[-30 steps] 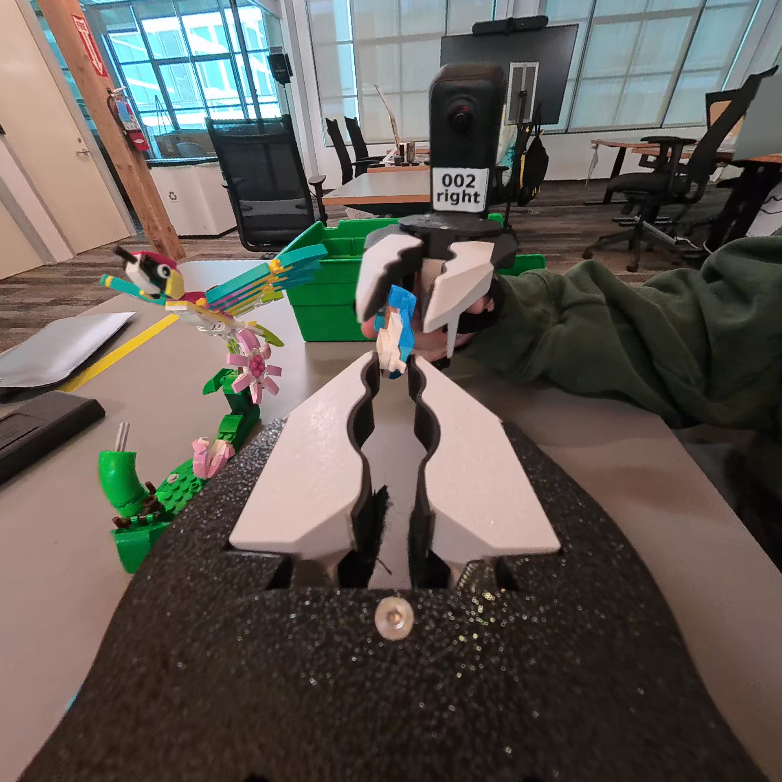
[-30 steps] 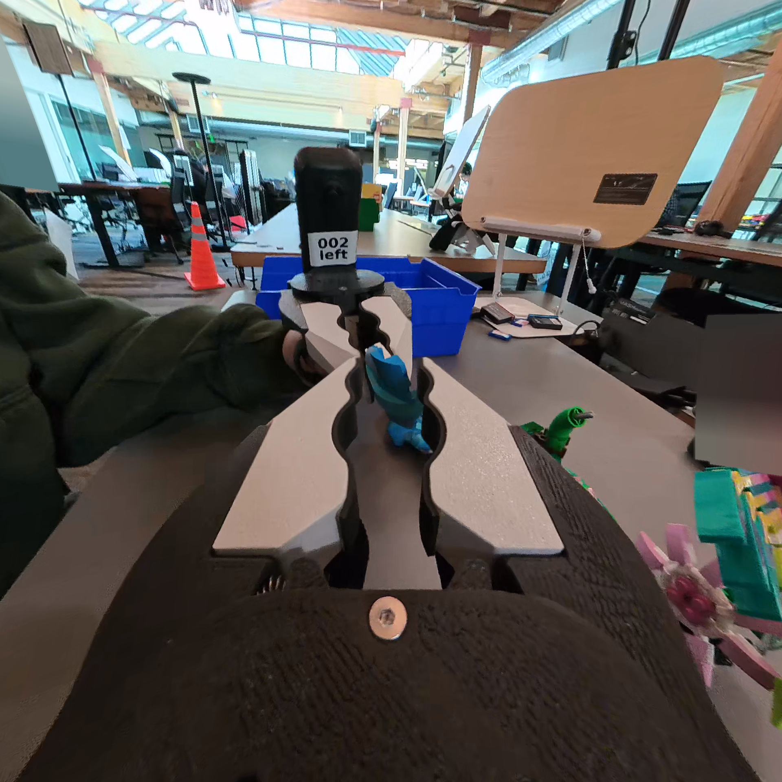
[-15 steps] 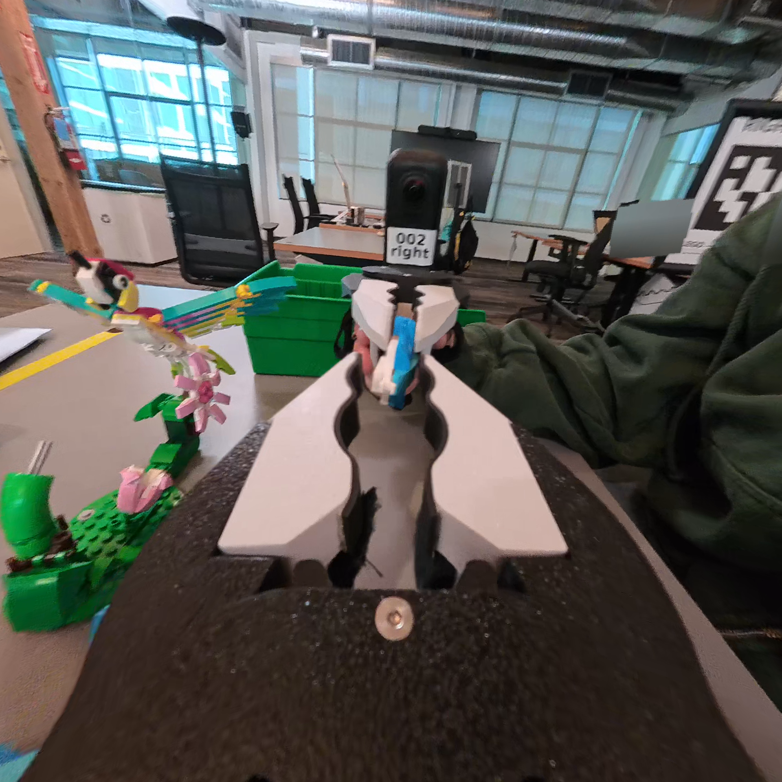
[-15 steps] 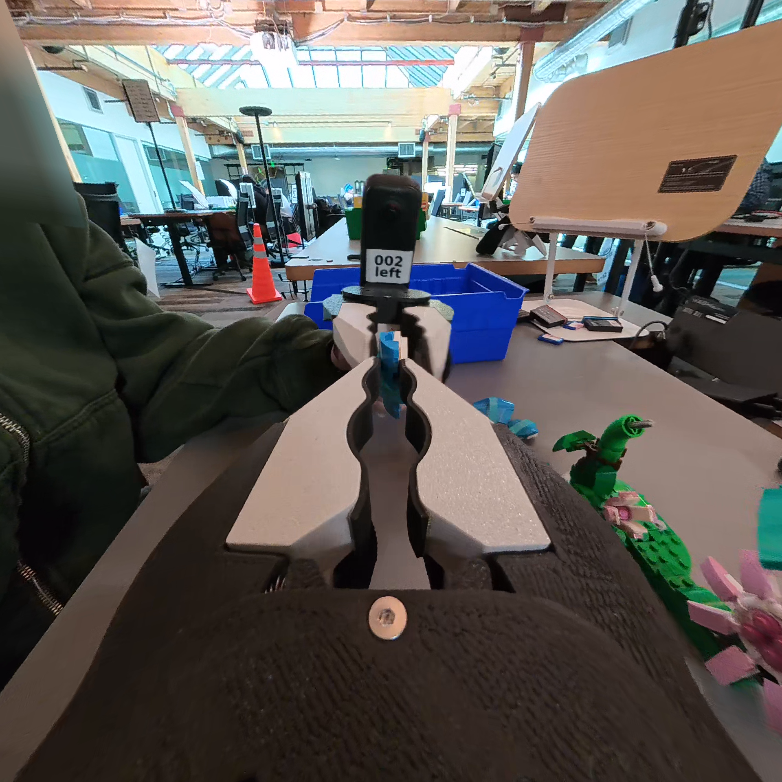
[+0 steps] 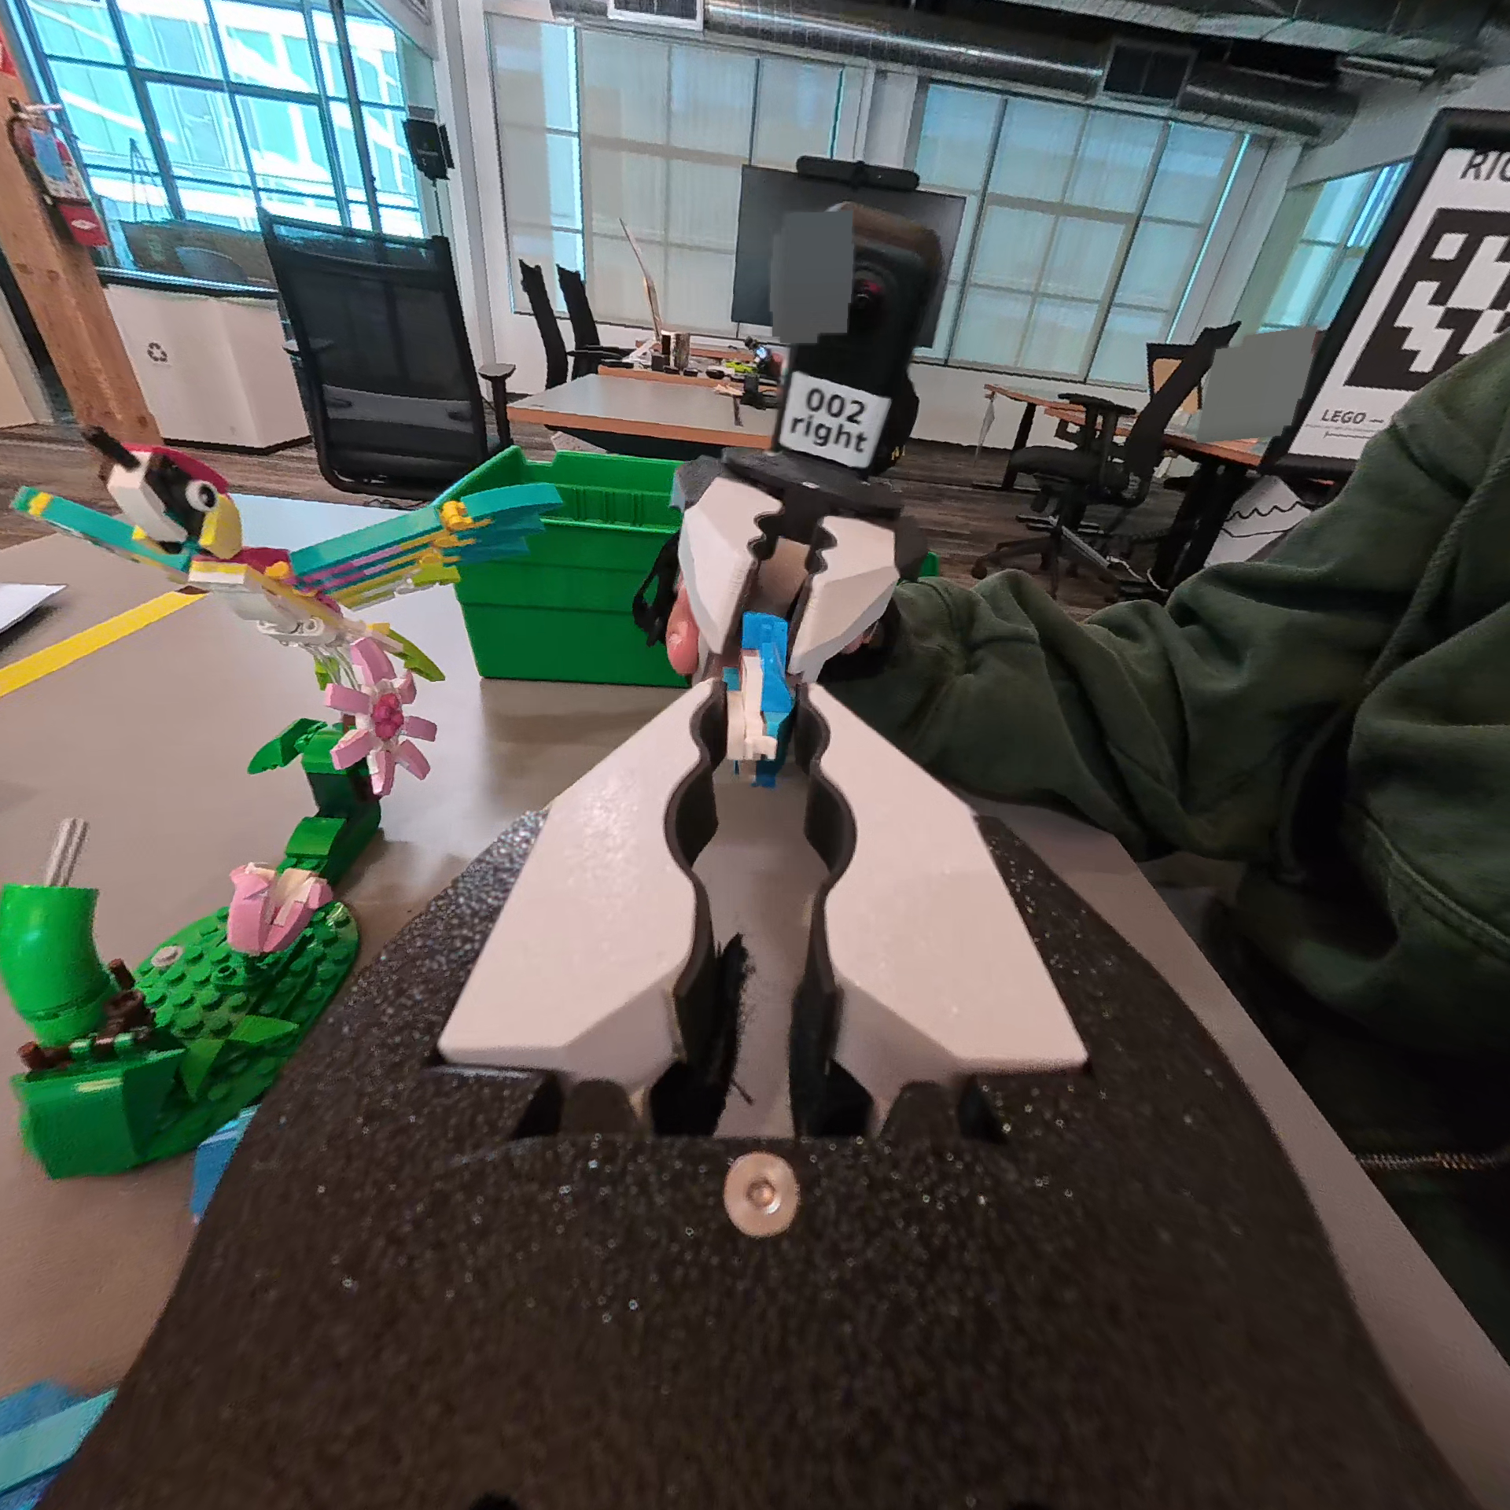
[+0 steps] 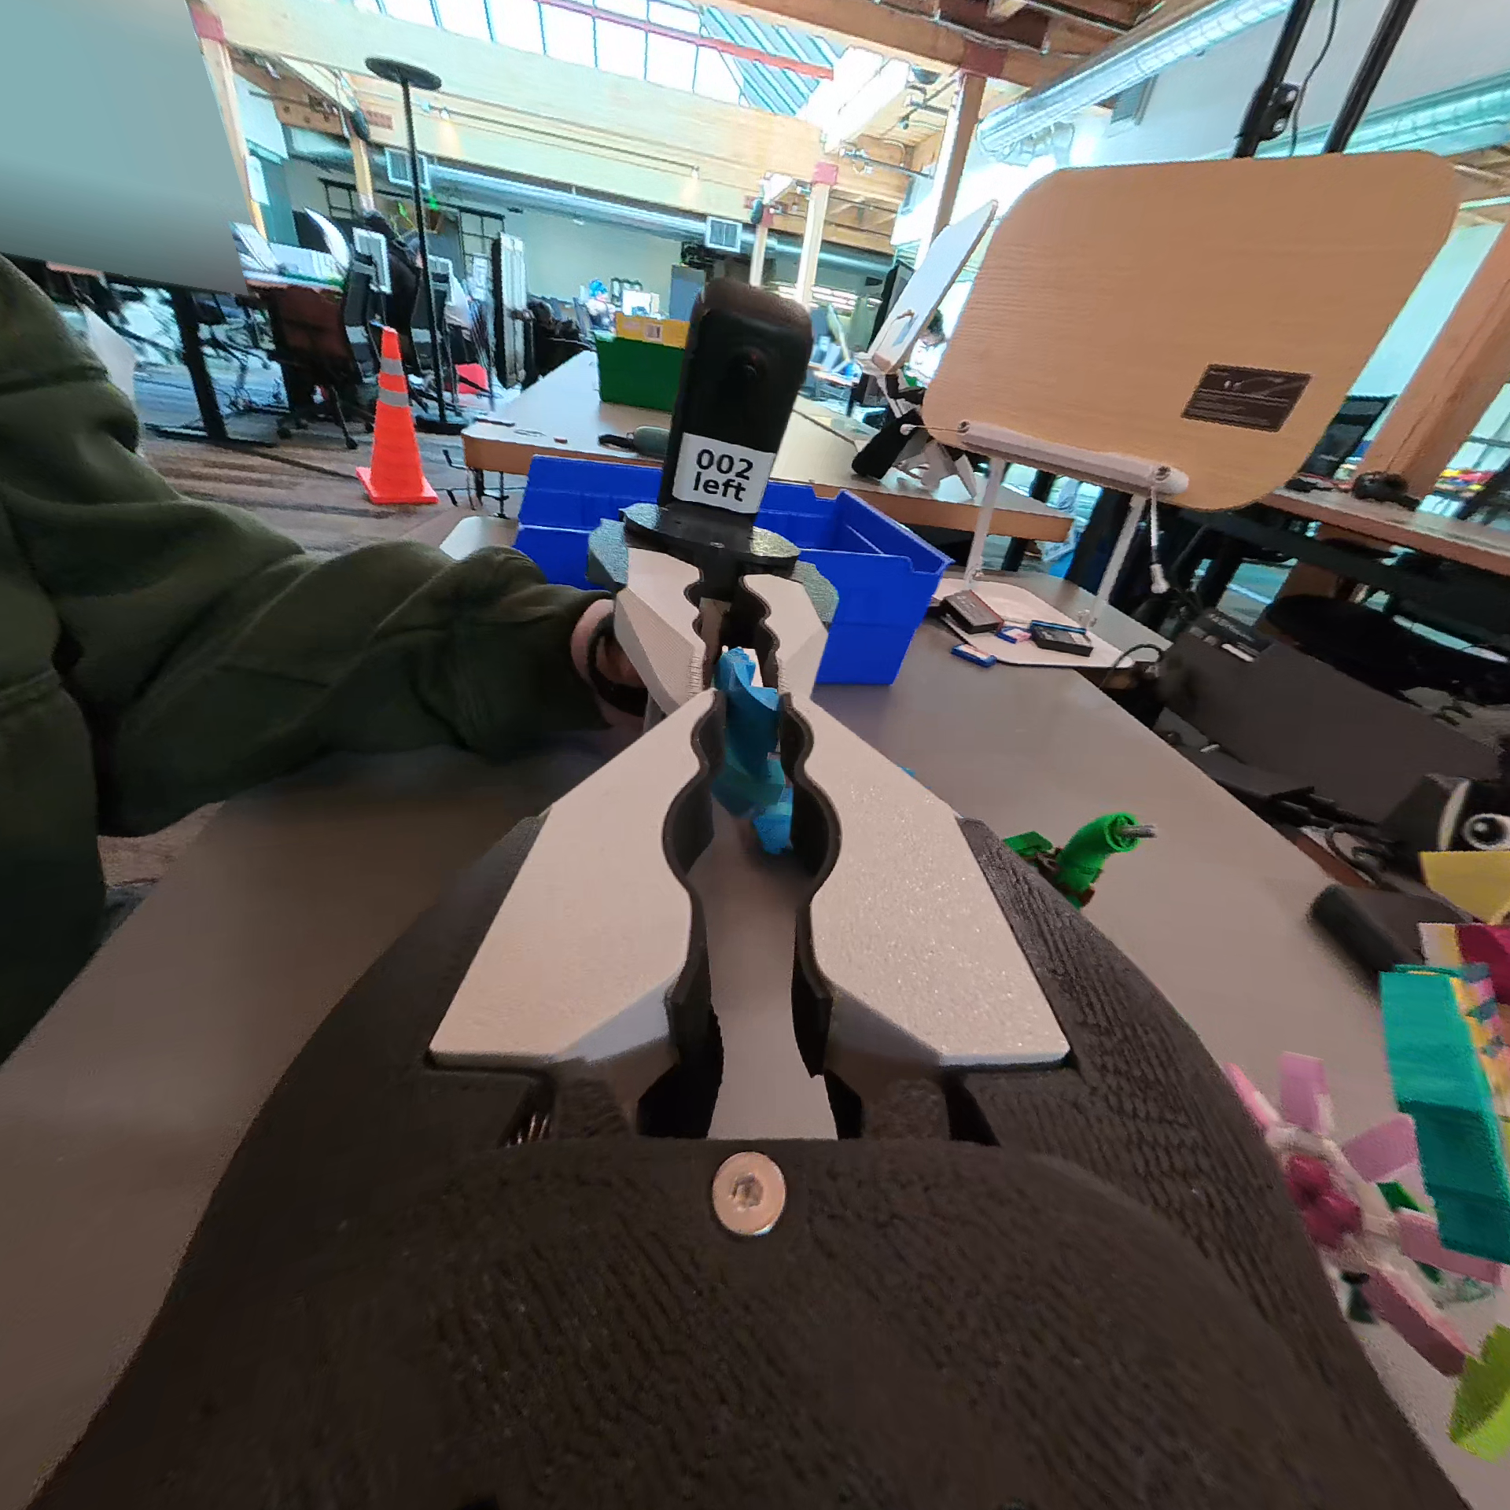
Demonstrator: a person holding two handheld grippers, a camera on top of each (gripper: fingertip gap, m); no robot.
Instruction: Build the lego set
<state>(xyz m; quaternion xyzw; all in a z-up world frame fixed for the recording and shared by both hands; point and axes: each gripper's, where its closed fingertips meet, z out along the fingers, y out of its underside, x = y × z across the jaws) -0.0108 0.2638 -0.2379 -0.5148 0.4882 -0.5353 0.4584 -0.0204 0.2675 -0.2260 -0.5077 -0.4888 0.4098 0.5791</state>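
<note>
A small blue and white brick piece [image 5: 764, 719] hangs above the grey table [image 5: 163, 776] between my two grippers, which face each other tip to tip. My left gripper [image 5: 758, 699] is shut on its lower part, with the pads against both sides. My right gripper [image 5: 761, 658] comes in from the far side and pinches its upper blue part. In the right wrist view the piece [image 6: 748, 760] sits between the fingertips of my right gripper [image 6: 749, 703]. The left gripper [image 6: 735, 682] holds its far end there. A green sleeve [image 5: 1185, 735] reaches to each gripper.
A brick bird [image 5: 204, 556] perches over pink flowers on a green brick base [image 5: 204, 1005] at the left. A green bin [image 5: 564, 596] stands behind it. A blue bin [image 6: 866, 588], a wooden board on a stand [image 6: 1185, 327] and small cards [image 6: 1021, 633] are beyond the left gripper. The grippers are tip to tip, or close to it. Both grippers' tips are roughly 15 centimeters from the brick bird [image 5: 204, 556]. My right wrist view [image 6: 1449, 887] looks at it from another angle.
A second ago only the left gripper pinched the piece. Half a second ago the right had closed on it and the left stood open. Now the left has closed again; both hold it.
</note>
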